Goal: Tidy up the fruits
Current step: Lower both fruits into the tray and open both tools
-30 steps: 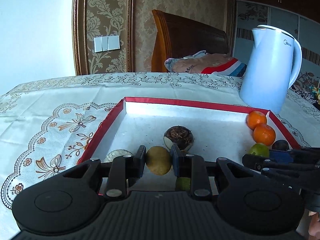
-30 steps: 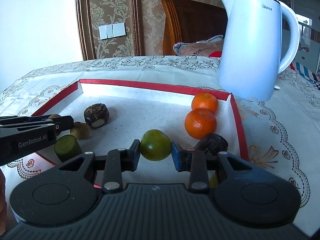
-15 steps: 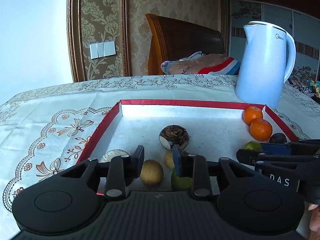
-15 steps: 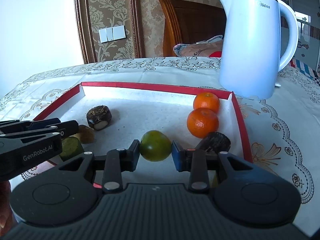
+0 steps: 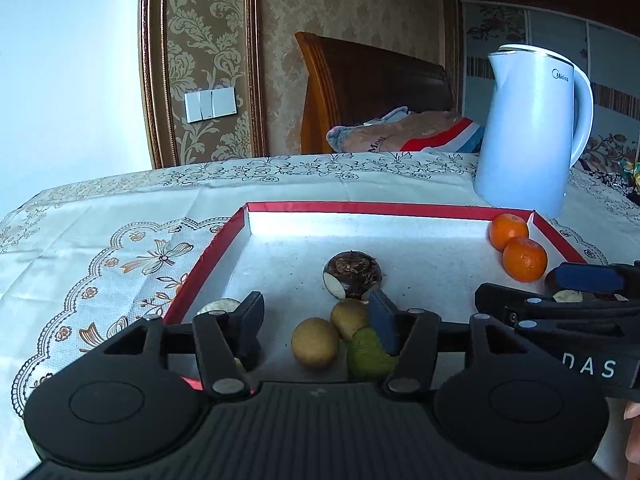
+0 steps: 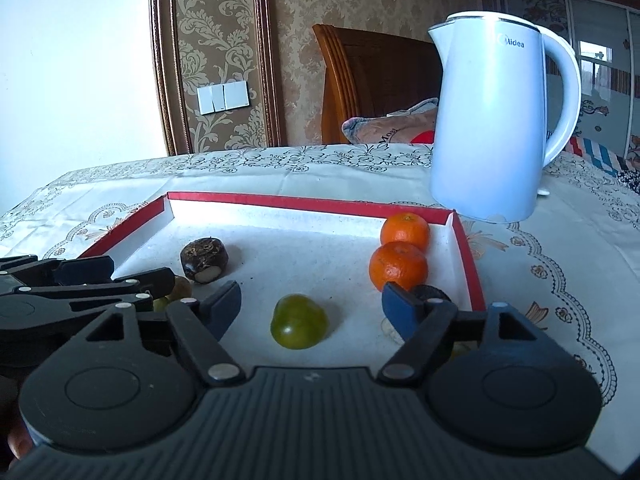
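Note:
A red-rimmed white tray point(image 5: 360, 208) point(image 6: 304, 202) holds the fruit. My left gripper point(image 5: 320, 320) is opening; a yellow-brown round fruit point(image 5: 315, 343) lies on the tray floor between its jaws, free of both pads. Beside it lie a second brown fruit point(image 5: 349, 317) and a green piece point(image 5: 368, 356). A dark brown chestnut-like fruit point(image 5: 352, 274) point(image 6: 204, 260) sits further in. My right gripper point(image 6: 310, 306) is opening too, with a green mandarin point(image 6: 299, 322) resting untouched between its jaws. Two orange mandarins point(image 6: 399, 266) point(image 5: 524, 259) lie by the right wall.
A pale blue kettle point(image 6: 492, 120) point(image 5: 532, 136) stands on the patterned tablecloth just behind the tray's far right corner. A dark fruit point(image 6: 430, 292) lies behind the right gripper's right finger. A wooden chair with folded cloth point(image 5: 404, 134) stands beyond the table.
Both grippers were shut on their fruits and have since spread their jaws. The yellow-brown fruit and the green mandarin now lie free on the tray.

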Tool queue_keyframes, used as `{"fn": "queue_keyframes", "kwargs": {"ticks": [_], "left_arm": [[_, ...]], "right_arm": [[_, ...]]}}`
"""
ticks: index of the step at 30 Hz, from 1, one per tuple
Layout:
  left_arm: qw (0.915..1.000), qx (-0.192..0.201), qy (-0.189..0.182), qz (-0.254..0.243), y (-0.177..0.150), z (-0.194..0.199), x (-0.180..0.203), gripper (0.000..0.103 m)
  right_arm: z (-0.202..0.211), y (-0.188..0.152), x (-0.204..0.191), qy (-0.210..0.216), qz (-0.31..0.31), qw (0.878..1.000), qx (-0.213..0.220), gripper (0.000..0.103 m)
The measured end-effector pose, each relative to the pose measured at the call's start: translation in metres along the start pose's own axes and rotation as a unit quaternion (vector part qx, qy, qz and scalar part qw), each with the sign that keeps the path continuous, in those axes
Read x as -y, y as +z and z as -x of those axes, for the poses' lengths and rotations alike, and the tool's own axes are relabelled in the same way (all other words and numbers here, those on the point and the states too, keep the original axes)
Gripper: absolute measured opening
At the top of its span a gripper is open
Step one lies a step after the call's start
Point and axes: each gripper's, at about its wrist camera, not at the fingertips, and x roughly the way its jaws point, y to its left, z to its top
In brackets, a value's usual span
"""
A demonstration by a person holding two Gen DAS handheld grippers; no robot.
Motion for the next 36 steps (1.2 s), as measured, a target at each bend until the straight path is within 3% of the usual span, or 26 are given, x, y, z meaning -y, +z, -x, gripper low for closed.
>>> {"fn": "queue_keyframes", "kwargs": {"ticks": [4, 17, 36], "left_arm": [[1.0, 0.004, 0.0, 0.005, -0.001, 0.004, -0.002, 0.06], [0.9998, 0.015, -0.002, 0.012, -0.004, 0.017, -0.003, 0.064], [0.9989, 0.044, 0.009, 0.012, -0.015, 0.048, -0.004, 0.074]], "right_arm": [[0.005, -0.002, 0.002, 0.0, -0.006, 1.0, 0.008, 0.088], [0.017, -0.007, 0.004, -0.001, -0.008, 1.0, 0.016, 0.097], [0.041, -0.019, 0.004, 0.011, -0.01, 1.0, 0.023, 0.101]]}}
